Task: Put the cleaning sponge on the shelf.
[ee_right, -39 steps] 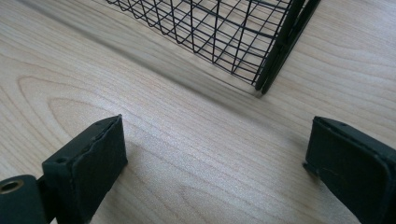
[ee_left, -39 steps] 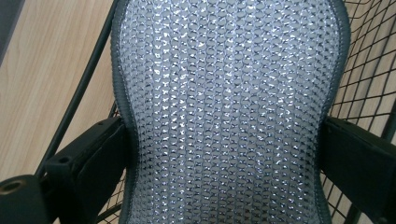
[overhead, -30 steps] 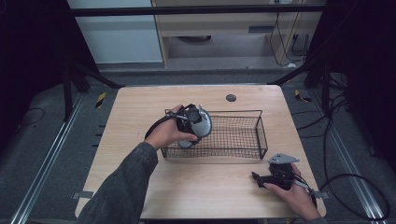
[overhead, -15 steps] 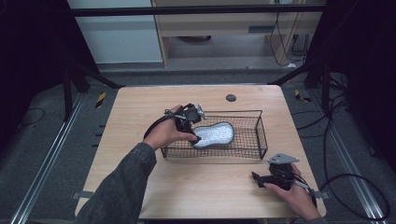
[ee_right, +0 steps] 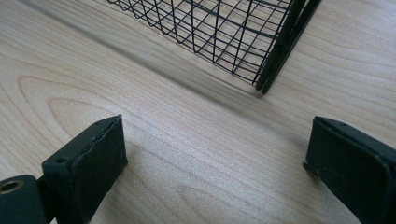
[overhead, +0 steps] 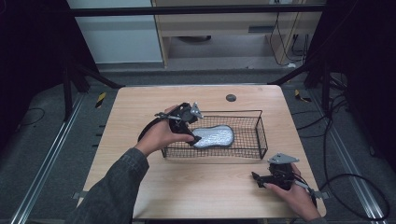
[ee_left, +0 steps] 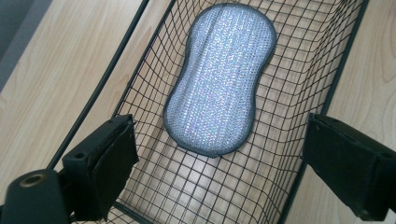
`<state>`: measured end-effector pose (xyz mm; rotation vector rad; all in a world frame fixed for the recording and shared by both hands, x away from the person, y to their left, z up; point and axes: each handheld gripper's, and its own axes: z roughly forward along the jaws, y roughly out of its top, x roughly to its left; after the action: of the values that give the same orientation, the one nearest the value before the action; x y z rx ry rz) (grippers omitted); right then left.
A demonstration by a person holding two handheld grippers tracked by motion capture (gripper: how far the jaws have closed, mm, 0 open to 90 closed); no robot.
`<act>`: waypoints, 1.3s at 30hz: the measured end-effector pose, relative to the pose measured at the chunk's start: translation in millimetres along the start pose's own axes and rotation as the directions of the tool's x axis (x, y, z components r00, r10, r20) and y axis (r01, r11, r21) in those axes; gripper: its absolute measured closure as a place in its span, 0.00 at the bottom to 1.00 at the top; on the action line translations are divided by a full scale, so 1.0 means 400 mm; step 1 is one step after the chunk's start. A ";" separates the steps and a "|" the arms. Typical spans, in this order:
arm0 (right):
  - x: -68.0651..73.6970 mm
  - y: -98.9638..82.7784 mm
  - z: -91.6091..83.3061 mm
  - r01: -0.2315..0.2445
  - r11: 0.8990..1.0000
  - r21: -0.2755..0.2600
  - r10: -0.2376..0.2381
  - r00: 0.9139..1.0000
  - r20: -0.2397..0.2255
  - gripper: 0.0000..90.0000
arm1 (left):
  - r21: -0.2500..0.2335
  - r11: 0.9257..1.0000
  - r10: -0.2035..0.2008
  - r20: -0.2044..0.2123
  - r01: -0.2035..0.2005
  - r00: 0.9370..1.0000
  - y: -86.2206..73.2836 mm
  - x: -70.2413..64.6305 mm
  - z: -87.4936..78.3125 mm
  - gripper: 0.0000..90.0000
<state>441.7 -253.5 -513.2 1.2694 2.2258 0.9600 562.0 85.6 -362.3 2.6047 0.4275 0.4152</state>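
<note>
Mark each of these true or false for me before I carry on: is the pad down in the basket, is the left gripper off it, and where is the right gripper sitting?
1. The silver scrubbing pad lies flat inside the wire basket. True.
2. The left gripper is clamped on the pad. False: its jaws stand wide open, apart from the pad.
3. The right gripper is inside the basket. False: it sits over the bare wooden table, outside the basket's near right corner.
4. The right gripper is open and holds nothing. True.
5. The pad is the one item in the basket. True.
</note>
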 end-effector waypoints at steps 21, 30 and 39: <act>0.001 0.000 0.000 -0.004 1.000 -0.003 0.004 1.000 0.001 0.06 | -0.100 0.989 -0.113 -0.033 0.109 0.993 -0.106 -0.039 -0.090 0.05; 0.001 0.000 0.000 -0.002 1.000 -0.004 0.002 1.000 0.003 0.06 | -0.149 0.974 -0.182 -0.062 0.171 0.981 -0.188 -0.065 -0.130 0.04; 0.003 0.000 -0.001 -0.011 1.000 -0.003 0.011 1.000 -0.001 0.06 | -0.158 0.962 -0.240 -0.083 0.225 0.967 -0.291 -0.091 -0.161 0.04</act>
<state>440.8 -252.8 -513.0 1.2818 2.2196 0.9673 479.6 196.0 -372.4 2.3630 0.7021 0.4803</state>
